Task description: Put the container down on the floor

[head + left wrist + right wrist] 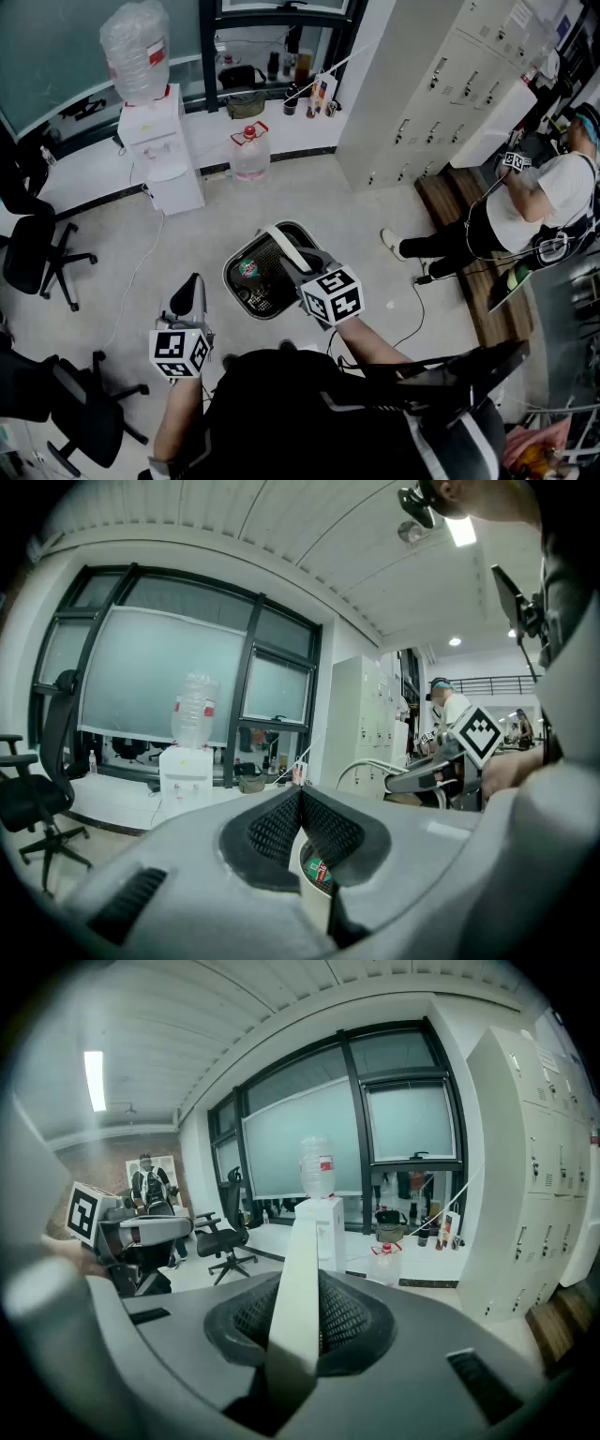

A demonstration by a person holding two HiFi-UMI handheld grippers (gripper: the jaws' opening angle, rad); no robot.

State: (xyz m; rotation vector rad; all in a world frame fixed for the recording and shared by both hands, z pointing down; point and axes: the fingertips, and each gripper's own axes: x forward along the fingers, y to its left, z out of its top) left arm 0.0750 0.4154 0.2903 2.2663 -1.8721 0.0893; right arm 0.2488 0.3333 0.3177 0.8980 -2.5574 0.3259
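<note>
The container (253,281) is a round black mesh bin with a white strap handle (286,246) and a colourful packet inside. My right gripper (302,267) is shut on that handle just right of the bin's middle. In the right gripper view the white handle (300,1316) stands pinched between the mesh pads of the right gripper (314,1279). I cannot tell whether the bin touches the floor. My left gripper (192,286) hangs left of the bin, apart from it, holding nothing. In its own view the left gripper (300,794) has its tips together, and the container (319,872) shows below them.
A water dispenser (159,141) and a water jug (249,150) stand by the far wall. Office chairs (37,253) are at the left. Grey lockers (441,84) and a seated person (525,206) are at the right. A cable (131,272) runs across the floor.
</note>
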